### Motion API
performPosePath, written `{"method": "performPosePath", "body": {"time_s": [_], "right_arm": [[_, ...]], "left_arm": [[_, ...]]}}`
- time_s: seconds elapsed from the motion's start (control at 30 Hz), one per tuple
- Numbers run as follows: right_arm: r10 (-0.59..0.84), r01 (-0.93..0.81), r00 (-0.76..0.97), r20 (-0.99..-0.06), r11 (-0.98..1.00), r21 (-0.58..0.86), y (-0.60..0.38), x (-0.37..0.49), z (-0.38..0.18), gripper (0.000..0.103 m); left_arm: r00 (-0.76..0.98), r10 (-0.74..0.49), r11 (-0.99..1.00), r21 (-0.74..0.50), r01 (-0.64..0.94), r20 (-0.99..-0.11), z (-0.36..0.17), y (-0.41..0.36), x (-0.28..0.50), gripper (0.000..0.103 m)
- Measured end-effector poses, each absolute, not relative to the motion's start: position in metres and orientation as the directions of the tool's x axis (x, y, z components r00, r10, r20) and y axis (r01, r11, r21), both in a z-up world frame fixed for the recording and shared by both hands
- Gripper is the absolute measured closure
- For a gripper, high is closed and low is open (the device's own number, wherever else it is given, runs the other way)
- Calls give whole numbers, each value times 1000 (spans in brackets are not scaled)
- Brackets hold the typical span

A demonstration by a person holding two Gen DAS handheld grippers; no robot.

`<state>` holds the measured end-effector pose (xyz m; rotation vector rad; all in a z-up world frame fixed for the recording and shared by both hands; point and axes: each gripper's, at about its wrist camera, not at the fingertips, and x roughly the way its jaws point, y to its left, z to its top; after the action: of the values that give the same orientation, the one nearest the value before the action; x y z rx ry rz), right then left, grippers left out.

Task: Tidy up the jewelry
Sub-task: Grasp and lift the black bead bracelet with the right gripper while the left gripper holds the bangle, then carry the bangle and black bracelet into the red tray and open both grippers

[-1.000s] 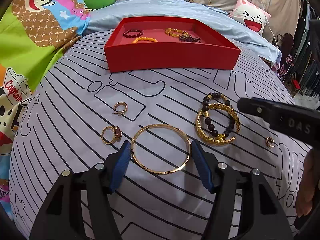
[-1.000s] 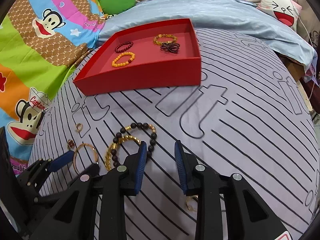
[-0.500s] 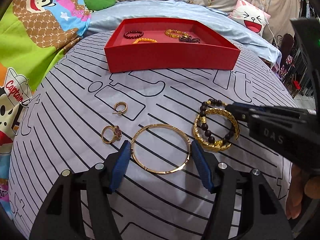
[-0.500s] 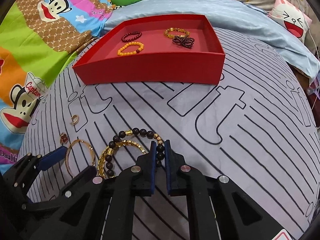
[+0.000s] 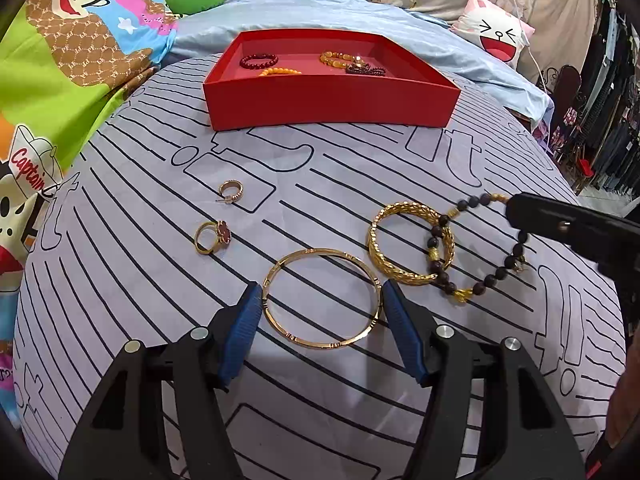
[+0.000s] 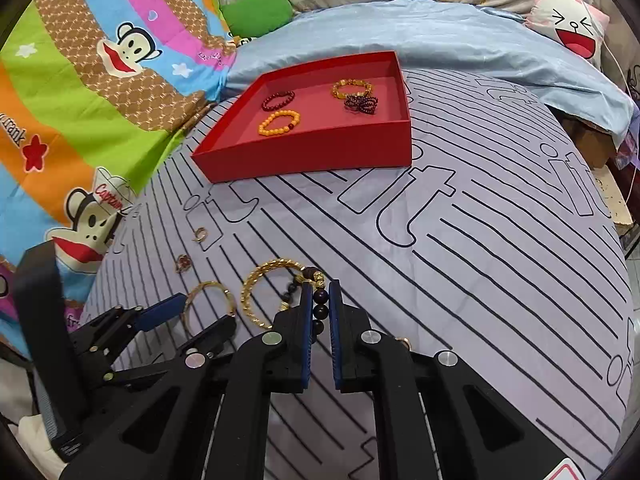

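My right gripper (image 6: 320,294) is shut on a dark beaded bracelet (image 5: 482,254) and has lifted one side of it; the bracelet (image 6: 320,308) still threads through a gold leaf-pattern bangle (image 5: 404,244). My left gripper (image 5: 322,300) is open, its blue pads on either side of a thin gold bangle (image 5: 322,346) lying on the cloth. A red tray (image 5: 328,100) at the far side holds several bead bracelets. A gold ring with a red stone (image 5: 214,236) and a gold hoop earring (image 5: 232,192) lie to the left.
The jewelry lies on a grey sheet with black line print (image 5: 160,280). A small gold ring (image 6: 404,343) lies by my right gripper. A colourful cartoon quilt (image 6: 80,120) is on the left, a blue sheet and a pillow (image 6: 572,26) behind.
My right gripper closed on the dark beaded bracelet and pulled it up and to the right, partly off the gold leaf bangle. My left gripper stayed open around the thin bangle.
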<state>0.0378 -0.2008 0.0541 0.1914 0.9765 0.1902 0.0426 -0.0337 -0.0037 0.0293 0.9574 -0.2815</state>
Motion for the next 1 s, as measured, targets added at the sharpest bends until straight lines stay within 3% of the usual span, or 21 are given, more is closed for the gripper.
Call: {"method": "performPosePath", "body": {"time_s": [0.6, 1.0], "right_arm": [[258, -99, 617, -744, 963, 251, -197, 27, 97, 95], [231, -108, 665, -711, 971, 214, -201, 96, 120, 95]], "left_arm": [[550, -256, 960, -143, 240, -795, 22, -21, 33, 44], [632, -265, 960, -137, 244, -729, 71, -22, 91, 44]]}}
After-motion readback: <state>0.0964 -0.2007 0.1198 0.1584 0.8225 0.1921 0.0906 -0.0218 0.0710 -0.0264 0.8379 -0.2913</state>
